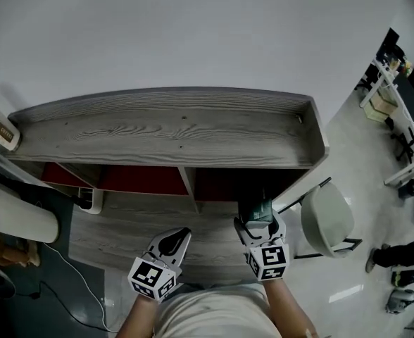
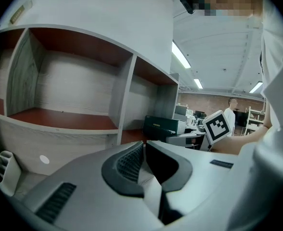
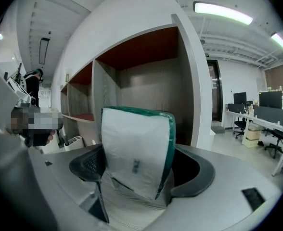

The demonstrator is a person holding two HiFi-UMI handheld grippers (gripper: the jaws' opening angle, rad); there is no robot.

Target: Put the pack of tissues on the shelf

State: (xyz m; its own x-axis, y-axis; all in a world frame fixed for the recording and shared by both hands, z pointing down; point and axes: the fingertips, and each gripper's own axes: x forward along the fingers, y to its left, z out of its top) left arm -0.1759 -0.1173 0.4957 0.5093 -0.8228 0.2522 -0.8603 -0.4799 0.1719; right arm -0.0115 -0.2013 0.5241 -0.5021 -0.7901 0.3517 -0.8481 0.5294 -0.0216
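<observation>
The pack of tissues (image 1: 256, 210) is white with green edging and stands upright between the jaws of my right gripper (image 1: 258, 221), which is shut on it. In the right gripper view the pack (image 3: 136, 150) fills the middle, held by the right gripper (image 3: 139, 171) in front of an open red-lined compartment (image 3: 146, 76) of the shelf. The shelf (image 1: 172, 129) has a grey wood top and red inner boards. My left gripper (image 1: 181, 234) hangs beside the right one, shut with nothing in it. In its own view the left gripper (image 2: 144, 148) faces the shelf compartments (image 2: 64, 119).
A pale green chair (image 1: 327, 224) stands right of the shelf. A white bin (image 1: 17, 220) sits at the left, and a small white holder (image 1: 89, 201) by the shelf's foot. A small device (image 1: 3, 132) lies on the shelf top's left end. Desks (image 1: 404, 111) are far right.
</observation>
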